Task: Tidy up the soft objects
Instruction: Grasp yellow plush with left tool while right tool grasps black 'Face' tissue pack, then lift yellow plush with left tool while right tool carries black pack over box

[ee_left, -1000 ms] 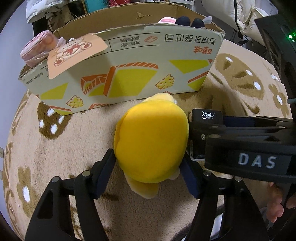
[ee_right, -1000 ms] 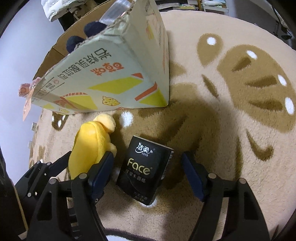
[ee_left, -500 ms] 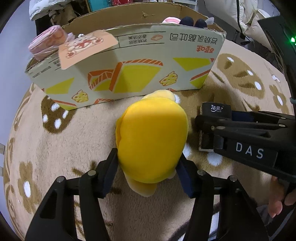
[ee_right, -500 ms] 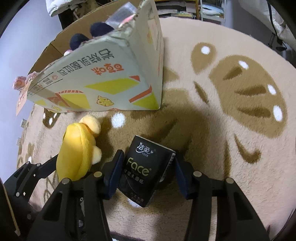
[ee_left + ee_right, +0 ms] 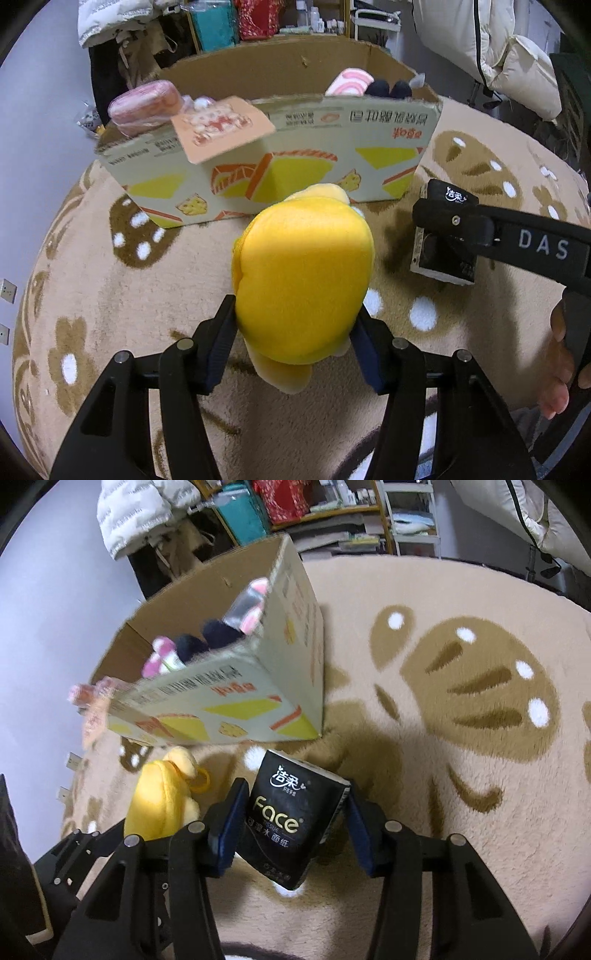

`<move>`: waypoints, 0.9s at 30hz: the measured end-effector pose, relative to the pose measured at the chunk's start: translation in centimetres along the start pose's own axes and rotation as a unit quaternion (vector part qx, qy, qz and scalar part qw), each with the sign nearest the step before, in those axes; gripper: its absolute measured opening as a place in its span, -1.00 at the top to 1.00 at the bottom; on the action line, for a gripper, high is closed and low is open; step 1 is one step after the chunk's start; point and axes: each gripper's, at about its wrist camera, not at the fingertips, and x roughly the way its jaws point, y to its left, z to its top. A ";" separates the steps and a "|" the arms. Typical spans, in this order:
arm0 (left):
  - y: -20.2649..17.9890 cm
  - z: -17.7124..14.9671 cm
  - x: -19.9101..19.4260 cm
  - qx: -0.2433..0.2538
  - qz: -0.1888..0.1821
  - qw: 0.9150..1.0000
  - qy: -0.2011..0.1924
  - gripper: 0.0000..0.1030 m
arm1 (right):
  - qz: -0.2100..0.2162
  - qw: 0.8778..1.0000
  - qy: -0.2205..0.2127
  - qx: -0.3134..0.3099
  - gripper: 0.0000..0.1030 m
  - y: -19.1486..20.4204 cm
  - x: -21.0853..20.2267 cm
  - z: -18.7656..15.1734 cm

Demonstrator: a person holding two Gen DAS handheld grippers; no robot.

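Observation:
My left gripper is shut on a yellow plush toy and holds it above the beige rug, in front of an open cardboard box. The toy also shows in the right wrist view. My right gripper is shut on a black pack of "Face" tissues, lifted off the rug; the pack shows in the left wrist view to the right of the toy. The box holds several soft things: a pink one, a pink-white one and dark ones.
A beige rug with brown leaf and flower patterns covers the floor. A card tag hangs over the box's front wall. Shelves and clutter stand behind the box; white bedding lies at the right.
Both grippers closed, the left on the yellow plush, the right on the tissue pack, and both have lifted their objects off the rug and toward the box.

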 end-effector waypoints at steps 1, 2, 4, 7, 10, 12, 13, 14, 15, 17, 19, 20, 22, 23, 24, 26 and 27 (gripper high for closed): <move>0.2 -0.1 -0.5 -0.002 0.003 1.000 -0.007 -0.11 | 0.004 1.000 -0.006 -0.002 -0.05 0.1 -0.4 0.0; 0.2 0.1 -0.7 -0.003 0.004 1.000 -0.011 -0.11 | 0.009 1.000 -0.015 -0.005 -0.05 0.2 -0.9 0.0; 0.4 0.1 -1.4 -0.008 0.007 1.000 -0.021 -0.11 | 0.014 0.999 -0.027 -0.010 -0.05 0.5 -1.6 0.1; 0.8 0.0 -2.5 -0.017 0.011 0.999 -0.037 -0.11 | 0.025 0.998 -0.048 -0.017 -0.05 1.0 -2.8 0.0; 0.4 0.3 -3.2 -0.021 0.019 0.998 -0.053 -0.11 | 0.029 0.997 -0.068 -0.026 -0.05 1.4 -4.3 0.0; 0.6 0.3 -4.0 -0.022 0.025 0.997 -0.063 -0.11 | 0.032 0.996 -0.082 -0.032 -0.05 1.7 -5.1 0.0; 0.6 0.3 -4.5 -0.021 0.028 0.997 -0.070 -0.10 | 0.033 0.995 -0.088 -0.034 -0.05 1.8 -5.6 0.1; 0.6 0.3 -4.9 -0.020 0.030 0.997 -0.075 -0.10 | 0.034 0.994 -0.094 -0.037 -0.05 2.1 -5.9 0.1; 0.5 0.4 -5.2 -0.019 0.032 0.996 -0.080 -0.10 | 0.036 0.993 -0.101 -0.039 -0.05 2.3 -6.3 0.1; 0.4 0.4 -6.2 -0.016 0.035 0.995 -0.095 -0.10 | 0.038 0.992 -0.114 -0.045 -0.05 2.6 -7.1 0.1; 0.2 0.4 -7.4 -0.012 0.040 0.993 -0.114 -0.10 | 0.039 0.990 -0.127 -0.051 -0.05 2.8 -7.9 0.1; 0.1 0.5 -7.8 -0.011 0.043 0.992 -0.120 -0.10 | 0.040 0.989 -0.132 -0.055 -0.05 3.0 -8.3 0.1; 0.1 0.6 -8.9 -0.013 0.046 0.989 -0.139 -0.10 | 0.041 0.987 -0.143 -0.060 -0.05 3.3 -8.9 0.3; 0.1 0.6 -9.3 -0.015 0.048 0.988 -0.145 -0.10 | 0.042 0.986 -0.147 -0.061 -0.05 3.4 -9.1 0.3; 0.2 0.7 -9.6 -0.017 0.050 0.987 -0.152 -0.10 | 0.042 0.986 -0.151 -0.063 -0.05 3.5 -9.4 0.5; 0.5 1.0 -10.4 -0.022 0.052 0.985 -0.165 -0.10 | 0.043 0.984 -0.159 -0.065 -0.05 3.6 -9.8 0.6; 0.7 1.1 -10.7 -0.025 0.052 0.984 -0.170 -0.10 | 0.044 0.983 -0.163 -0.066 -0.05 3.7 -10.1 0.7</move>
